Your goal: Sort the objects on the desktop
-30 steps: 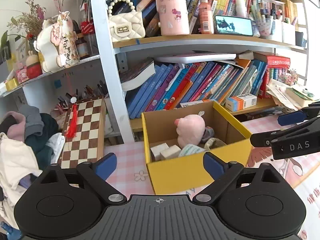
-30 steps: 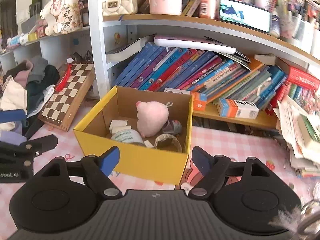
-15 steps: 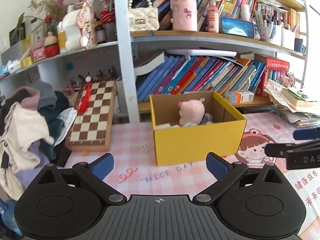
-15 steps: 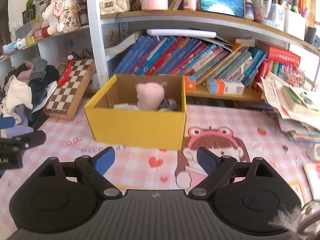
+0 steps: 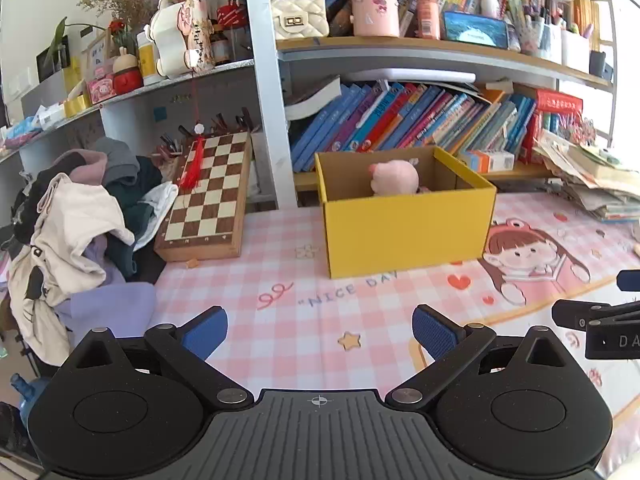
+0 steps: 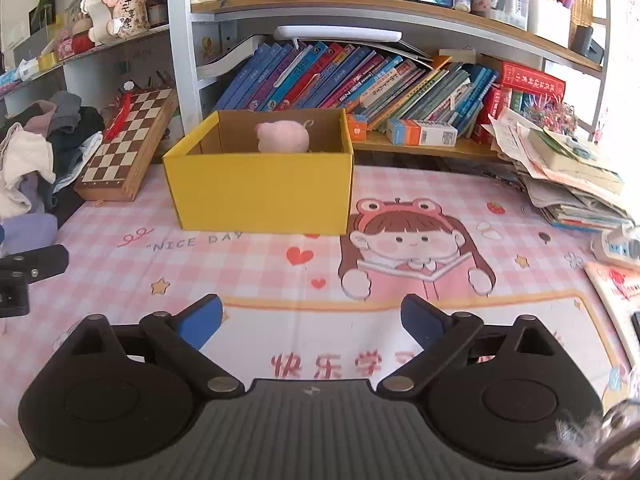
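A yellow cardboard box (image 5: pixel 408 232) stands on the pink checked desk mat (image 5: pixel 312 320), in front of the bookshelf. A pink plush pig (image 5: pixel 394 178) sits inside it; the box's other contents are hidden by its wall. The box (image 6: pixel 260 192) and pig (image 6: pixel 282 136) also show in the right wrist view. My left gripper (image 5: pixel 320 330) is open and empty, well back from the box. My right gripper (image 6: pixel 312 320) is open and empty, also back from the box, over the mat (image 6: pixel 304 264).
A wooden chessboard (image 5: pixel 208 200) leans at the left beside a heap of clothes (image 5: pixel 80 216). Rows of books (image 6: pixel 360 80) fill the shelf behind the box. A stack of papers and books (image 6: pixel 568 176) lies at the right, with a power strip (image 6: pixel 616 246) near it.
Both grippers have pulled back and away from the yellow box, which now looks smaller and farther off. Both stay open and empty.
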{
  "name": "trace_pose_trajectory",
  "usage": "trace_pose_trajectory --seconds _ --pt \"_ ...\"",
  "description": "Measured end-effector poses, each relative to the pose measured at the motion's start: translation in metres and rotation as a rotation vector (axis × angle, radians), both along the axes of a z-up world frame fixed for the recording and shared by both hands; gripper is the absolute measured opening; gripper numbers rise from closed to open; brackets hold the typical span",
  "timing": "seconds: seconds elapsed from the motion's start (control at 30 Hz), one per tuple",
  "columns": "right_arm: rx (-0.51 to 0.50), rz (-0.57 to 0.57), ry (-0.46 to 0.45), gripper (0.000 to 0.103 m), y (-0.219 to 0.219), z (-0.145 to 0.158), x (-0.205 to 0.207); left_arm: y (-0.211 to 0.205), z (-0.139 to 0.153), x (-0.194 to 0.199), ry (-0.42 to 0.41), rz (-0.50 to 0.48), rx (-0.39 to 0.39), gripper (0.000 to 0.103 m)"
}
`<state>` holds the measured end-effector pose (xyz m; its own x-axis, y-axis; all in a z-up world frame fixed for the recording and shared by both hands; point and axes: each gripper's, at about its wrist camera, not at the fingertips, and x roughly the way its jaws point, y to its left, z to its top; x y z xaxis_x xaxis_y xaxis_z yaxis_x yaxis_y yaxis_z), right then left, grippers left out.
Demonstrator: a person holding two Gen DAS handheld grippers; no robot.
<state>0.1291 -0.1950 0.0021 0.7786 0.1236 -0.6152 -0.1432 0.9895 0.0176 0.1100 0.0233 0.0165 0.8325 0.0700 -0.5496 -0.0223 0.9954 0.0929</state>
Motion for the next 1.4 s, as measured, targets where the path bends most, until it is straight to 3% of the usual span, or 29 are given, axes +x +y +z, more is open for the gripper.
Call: trace_pose_trajectory --seconds 0.47,1.4 --pt "-0.037 0.010 -0.029 0.102 0.019 -0.006 -0.052 -0.008 -0.013 -0.034 0.014 -0.007 0.009 0.100" --pt "-0.031 -0.011 0.007 0.103 0.030 -0.010 -0.062 -0.006 -0.025 -0.047 0.070 -0.034 0.006 0.102"
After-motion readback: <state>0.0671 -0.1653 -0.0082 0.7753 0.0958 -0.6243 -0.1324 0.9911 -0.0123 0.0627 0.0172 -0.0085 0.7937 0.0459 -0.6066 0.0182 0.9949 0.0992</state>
